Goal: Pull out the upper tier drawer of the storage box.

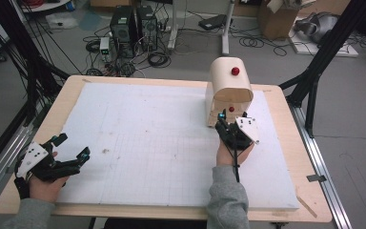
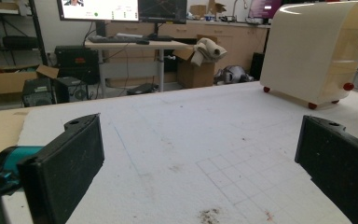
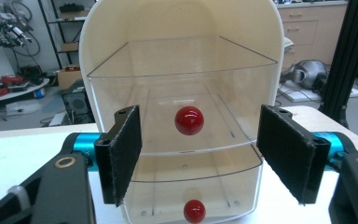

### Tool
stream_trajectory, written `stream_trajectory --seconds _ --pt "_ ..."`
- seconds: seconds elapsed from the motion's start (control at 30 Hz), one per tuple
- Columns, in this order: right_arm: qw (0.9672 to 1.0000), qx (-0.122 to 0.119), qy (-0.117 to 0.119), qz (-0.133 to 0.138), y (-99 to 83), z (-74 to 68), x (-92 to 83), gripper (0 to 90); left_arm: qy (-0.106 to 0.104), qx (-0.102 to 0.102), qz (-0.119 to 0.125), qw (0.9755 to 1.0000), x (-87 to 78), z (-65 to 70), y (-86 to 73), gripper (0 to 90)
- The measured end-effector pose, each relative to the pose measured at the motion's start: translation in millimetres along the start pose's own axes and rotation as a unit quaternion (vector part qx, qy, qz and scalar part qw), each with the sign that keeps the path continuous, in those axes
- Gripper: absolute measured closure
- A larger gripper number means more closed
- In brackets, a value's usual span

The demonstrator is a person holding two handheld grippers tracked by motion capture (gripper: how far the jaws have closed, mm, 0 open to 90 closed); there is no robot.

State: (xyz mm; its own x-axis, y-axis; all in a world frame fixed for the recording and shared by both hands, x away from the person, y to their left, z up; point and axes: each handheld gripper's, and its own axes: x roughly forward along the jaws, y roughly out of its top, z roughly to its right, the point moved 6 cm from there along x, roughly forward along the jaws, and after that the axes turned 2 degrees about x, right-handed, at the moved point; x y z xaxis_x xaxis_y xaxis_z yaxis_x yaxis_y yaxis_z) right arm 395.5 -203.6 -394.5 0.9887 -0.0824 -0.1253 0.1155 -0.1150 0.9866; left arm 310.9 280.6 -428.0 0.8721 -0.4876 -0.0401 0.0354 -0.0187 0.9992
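A cream, round-topped drawer cabinet [image 1: 229,90] stands on the far right part of a white foam board [image 1: 162,143] that covers most of a wooden table [image 1: 314,200], and everything else sits in relation to it. The right gripper [image 1: 229,125] is held just in front of the cabinet's face, nearly touching it, its jaws spread wide and holding nothing. In the right gripper view the two black pads [image 3: 126,151] stand either side of the cabinet front — the red ball knob [image 3: 189,120] of a clear drawer [image 3: 182,112] lies between them but is not pinched, and a second red knob [image 3: 194,210] shows on the lower drawer beneath. Both drawers look empty through their clear fronts. A red knob [image 1: 235,71] also sits on the cabinet's curved top in the high view. The left gripper [image 1: 71,151] is well apart from the cabinet, down at the near left corner of the board, its jaws likewise wide apart and empty. In the left gripper view the cabinet [image 2: 317,51] stands off at the upper right on small red feet [image 2: 312,106], with bare, faintly gridded and lightly stained board in between.
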Motion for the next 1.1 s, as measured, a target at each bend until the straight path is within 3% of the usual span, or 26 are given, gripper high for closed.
stream_trajectory --seconds 0.43,0.97,1.1 --pt "0.9997 0.015 0.021 -0.004 -3.8 3.2 17.8 31.7 -0.008 -0.005 -0.010 0.9999 2.5 0.8 -3.4 1.7" --pt "0.9995 0.001 0.032 -0.006 -5.7 2.7 23.8 34.5 -0.013 -0.005 -0.011 0.9998 3.6 2.2 -3.4 1.7" --pt "0.9993 -0.004 0.036 -0.007 -5.5 0.6 23.1 39.3 -0.013 -0.005 -0.010 0.9999 3.0 1.7 -3.0 1.7"
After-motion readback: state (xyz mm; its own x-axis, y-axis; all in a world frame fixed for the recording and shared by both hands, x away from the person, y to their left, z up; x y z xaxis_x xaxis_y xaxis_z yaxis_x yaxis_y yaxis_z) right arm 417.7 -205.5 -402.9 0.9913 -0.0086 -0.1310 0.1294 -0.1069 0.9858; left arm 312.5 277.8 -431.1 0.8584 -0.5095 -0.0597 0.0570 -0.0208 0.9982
